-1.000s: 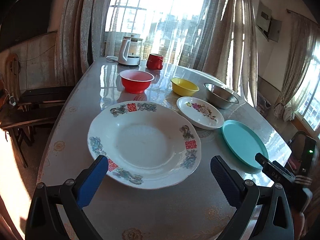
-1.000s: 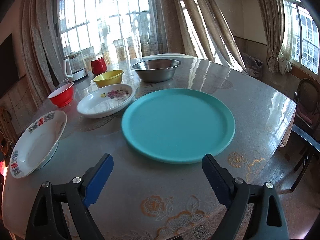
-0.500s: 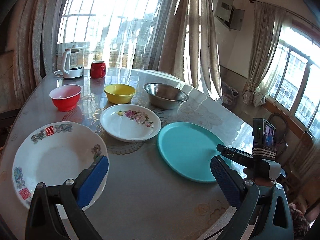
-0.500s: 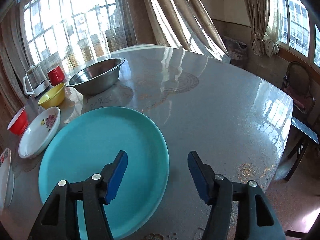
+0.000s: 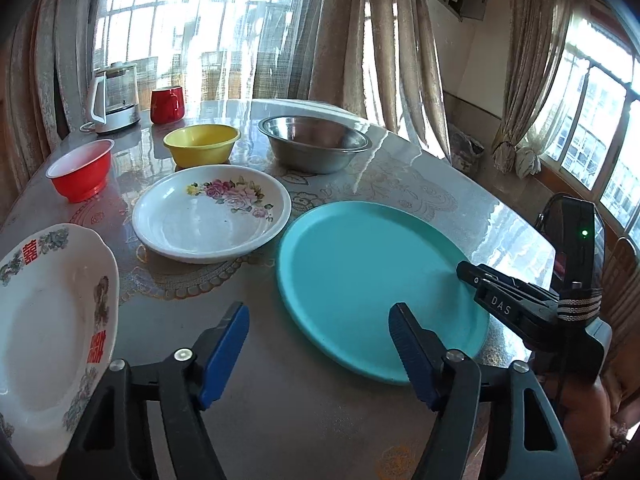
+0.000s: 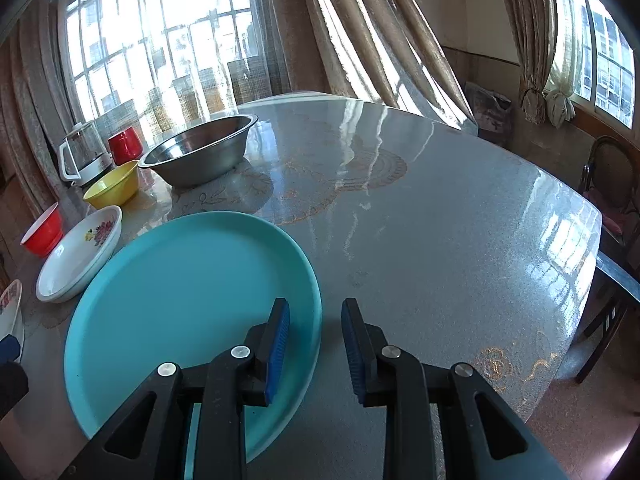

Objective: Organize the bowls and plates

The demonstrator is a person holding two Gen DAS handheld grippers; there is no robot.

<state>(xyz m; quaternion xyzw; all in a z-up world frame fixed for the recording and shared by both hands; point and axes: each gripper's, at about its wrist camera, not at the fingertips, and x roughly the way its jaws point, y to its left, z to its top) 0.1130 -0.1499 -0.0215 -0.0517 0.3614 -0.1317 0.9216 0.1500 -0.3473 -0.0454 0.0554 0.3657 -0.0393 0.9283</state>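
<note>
A teal plate (image 5: 376, 284) (image 6: 192, 300) lies near the table's front. My right gripper (image 6: 316, 328) is open, narrowly, and straddles the plate's right rim, one finger over the plate and one over the table; it shows in the left wrist view (image 5: 476, 280) too. My left gripper (image 5: 320, 328) is open and empty, just left of the teal plate. A white floral plate (image 5: 212, 212) (image 6: 80, 252), a large white plate with red characters (image 5: 52, 328), a red bowl (image 5: 80, 172), a yellow bowl (image 5: 200, 146) and a steel bowl (image 5: 314, 146) (image 6: 200, 152) sit on the table.
A kettle (image 5: 114, 96) and a red mug (image 5: 167, 104) stand at the table's (image 6: 440, 240) far end by the curtained window. A chair (image 6: 612, 184) stands beyond the table's right edge.
My right gripper narrowed and moved down onto the teal plate's right rim. My left gripper swung right from the large white plate toward the teal plate and narrowed somewhat.
</note>
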